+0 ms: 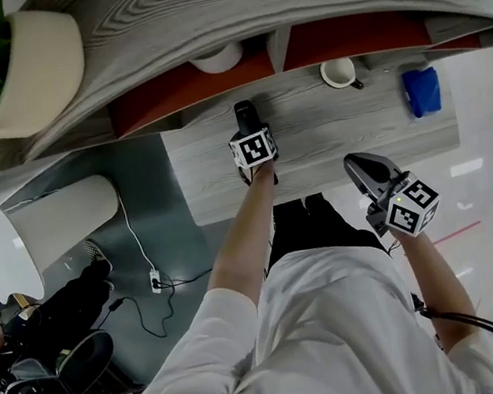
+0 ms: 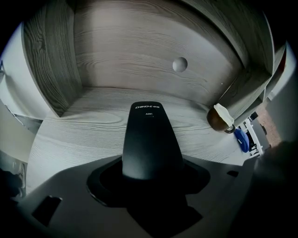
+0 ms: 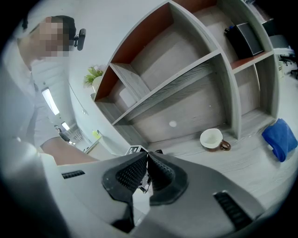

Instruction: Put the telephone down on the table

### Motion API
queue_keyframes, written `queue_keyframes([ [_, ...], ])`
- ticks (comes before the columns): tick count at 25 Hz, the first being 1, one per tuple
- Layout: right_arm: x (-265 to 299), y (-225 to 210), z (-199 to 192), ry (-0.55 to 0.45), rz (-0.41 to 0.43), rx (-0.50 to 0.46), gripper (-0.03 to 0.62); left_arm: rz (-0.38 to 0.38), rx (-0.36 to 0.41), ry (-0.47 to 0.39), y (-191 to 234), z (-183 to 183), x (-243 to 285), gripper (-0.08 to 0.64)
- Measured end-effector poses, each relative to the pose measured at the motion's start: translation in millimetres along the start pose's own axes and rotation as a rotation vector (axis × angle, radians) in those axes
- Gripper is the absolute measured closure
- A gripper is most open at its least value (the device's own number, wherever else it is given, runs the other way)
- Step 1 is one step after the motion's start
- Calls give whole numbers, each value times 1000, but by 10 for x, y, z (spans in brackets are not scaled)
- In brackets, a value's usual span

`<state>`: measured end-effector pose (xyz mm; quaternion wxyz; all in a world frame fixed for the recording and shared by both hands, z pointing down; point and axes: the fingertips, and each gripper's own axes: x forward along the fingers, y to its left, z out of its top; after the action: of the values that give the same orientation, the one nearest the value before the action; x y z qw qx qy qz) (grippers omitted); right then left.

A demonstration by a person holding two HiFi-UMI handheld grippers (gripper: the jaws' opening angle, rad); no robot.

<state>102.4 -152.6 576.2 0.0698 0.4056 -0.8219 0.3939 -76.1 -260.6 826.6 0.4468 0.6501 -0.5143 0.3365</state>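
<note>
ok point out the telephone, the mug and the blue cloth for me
telephone (image 2: 149,139): left gripper view, middle of its black body
mug (image 3: 212,138): right gripper view, its white inside
blue cloth (image 1: 422,92): head view, middle of the cloth

The grey wood-grain table (image 1: 313,149) carries a white cup (image 1: 338,72) close to the back wall, and a blue cloth (image 1: 421,92) well apart from it.
</note>
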Motion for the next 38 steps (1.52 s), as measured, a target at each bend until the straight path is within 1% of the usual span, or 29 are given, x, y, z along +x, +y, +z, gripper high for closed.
queue_keyframes([
  [6, 3, -39, -3, 0, 4, 7, 574, 73, 91, 10, -21, 27, 21, 272],
  [12, -7, -45, -14, 2, 14, 11, 574, 119, 98, 21, -37, 24, 31, 270],
  [18, -73, -70, -46, 8, 18, 5, 574, 192, 105, -55, 0, 33, -25, 270],
  [21, -121, -103, -65, 13, 13, 8, 574, 214, 105, -87, 9, 42, -62, 270],
  [26, -129, -102, -97, 23, 22, 7, 574, 225, 86, -116, 23, 48, -99, 265],
  [29, -119, -79, -103, 28, 35, 2, 574, 224, 80, -133, 32, 36, -144, 243],
  [33, -121, -66, -115, 37, 55, -13, 574, 196, 57, -148, 12, 26, -206, 227],
  [38, -174, -32, -125, 42, 79, -34, 575, 190, 84, -206, 4, 59, -385, 211],
])
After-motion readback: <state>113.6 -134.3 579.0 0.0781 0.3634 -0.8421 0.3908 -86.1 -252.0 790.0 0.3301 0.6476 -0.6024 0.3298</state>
